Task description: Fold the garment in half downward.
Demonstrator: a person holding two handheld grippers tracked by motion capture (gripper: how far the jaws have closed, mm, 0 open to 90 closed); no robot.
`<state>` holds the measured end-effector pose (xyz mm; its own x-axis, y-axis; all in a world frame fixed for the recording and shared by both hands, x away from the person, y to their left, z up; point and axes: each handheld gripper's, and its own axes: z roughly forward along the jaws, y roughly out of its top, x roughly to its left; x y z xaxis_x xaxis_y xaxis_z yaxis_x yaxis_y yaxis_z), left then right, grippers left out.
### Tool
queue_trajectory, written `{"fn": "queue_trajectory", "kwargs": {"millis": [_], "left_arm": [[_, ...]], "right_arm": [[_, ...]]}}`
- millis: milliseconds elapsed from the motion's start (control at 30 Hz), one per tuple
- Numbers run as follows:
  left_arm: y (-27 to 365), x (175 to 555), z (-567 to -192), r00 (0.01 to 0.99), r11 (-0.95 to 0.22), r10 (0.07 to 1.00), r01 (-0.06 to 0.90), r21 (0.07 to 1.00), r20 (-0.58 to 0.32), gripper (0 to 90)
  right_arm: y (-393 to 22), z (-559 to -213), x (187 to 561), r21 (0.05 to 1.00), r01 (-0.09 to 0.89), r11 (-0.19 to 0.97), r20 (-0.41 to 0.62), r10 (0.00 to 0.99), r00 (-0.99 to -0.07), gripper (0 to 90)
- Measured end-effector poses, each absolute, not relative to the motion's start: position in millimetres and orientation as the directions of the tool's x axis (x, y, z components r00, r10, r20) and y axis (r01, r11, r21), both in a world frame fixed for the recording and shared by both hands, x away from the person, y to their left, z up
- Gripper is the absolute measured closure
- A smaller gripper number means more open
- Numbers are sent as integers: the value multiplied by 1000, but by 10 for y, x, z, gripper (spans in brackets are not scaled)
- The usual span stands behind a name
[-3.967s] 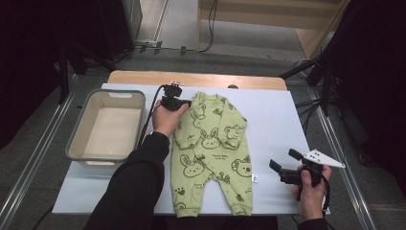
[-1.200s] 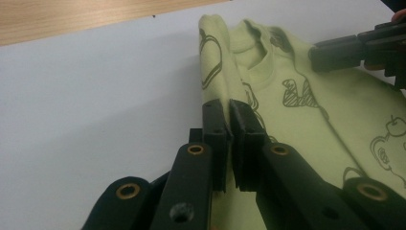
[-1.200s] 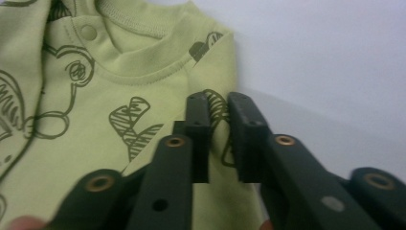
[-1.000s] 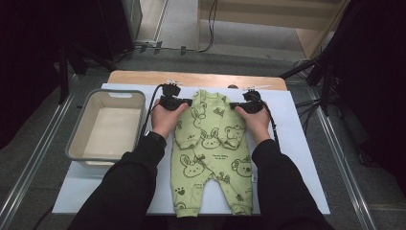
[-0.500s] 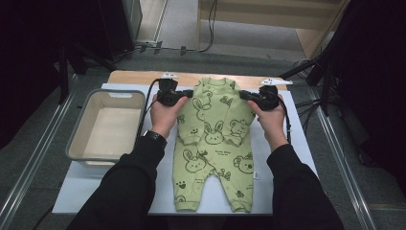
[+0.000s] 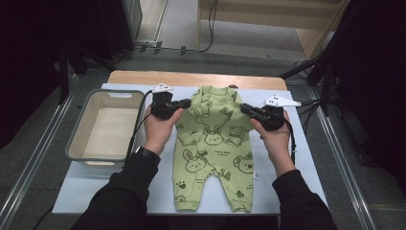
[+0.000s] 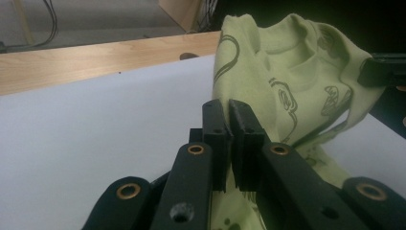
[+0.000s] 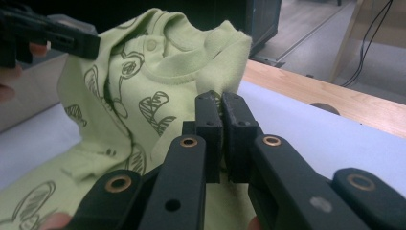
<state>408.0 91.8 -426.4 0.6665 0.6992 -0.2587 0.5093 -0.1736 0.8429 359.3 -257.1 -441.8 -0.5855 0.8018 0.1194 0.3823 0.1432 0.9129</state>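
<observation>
A light green baby romper [image 6: 213, 143] printed with rabbits and bears lies legs toward me on a white sheet [image 6: 297, 191]. My left gripper [image 6: 187, 102] is shut on its left shoulder, my right gripper [image 6: 244, 108] on its right shoulder. Between them the top of the romper is raised off the sheet, while the legs stay flat. In the left gripper view the jaws [image 7: 229, 108] pinch green cloth [image 7: 297, 81], and the other gripper [image 7: 383, 69] shows at the far right. In the right gripper view the jaws [image 8: 220, 100] clamp the fabric [image 8: 143, 81] below the snap neckline.
A grey-rimmed plastic basin [image 6: 79, 134] stands on the sheet at the left, with nothing in it. The wooden table edge [image 6: 191, 79] runs along the far side. Cables trail from both grippers. Dark stands and metal rails flank the table.
The right hand came up from the sheet's near right to the romper's right shoulder. Both hands then moved toward the far edge and rose, spreading and lifting the top.
</observation>
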Motion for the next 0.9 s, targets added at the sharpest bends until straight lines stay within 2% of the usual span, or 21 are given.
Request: {"fn": "queue_trajectory", "kwargs": {"millis": [500, 900], "left_arm": [[1003, 3460, -4548, 716, -213, 661, 464, 859, -223, 859], [1010, 3139, -4764, 731, -253, 652, 459, 852, -201, 861]], "right_arm": [[-2566, -4676, 2976, 925, 343, 164, 92, 779, -621, 846], [-2520, -4952, 2602, 903, 397, 165, 112, 801, -589, 847]]}}
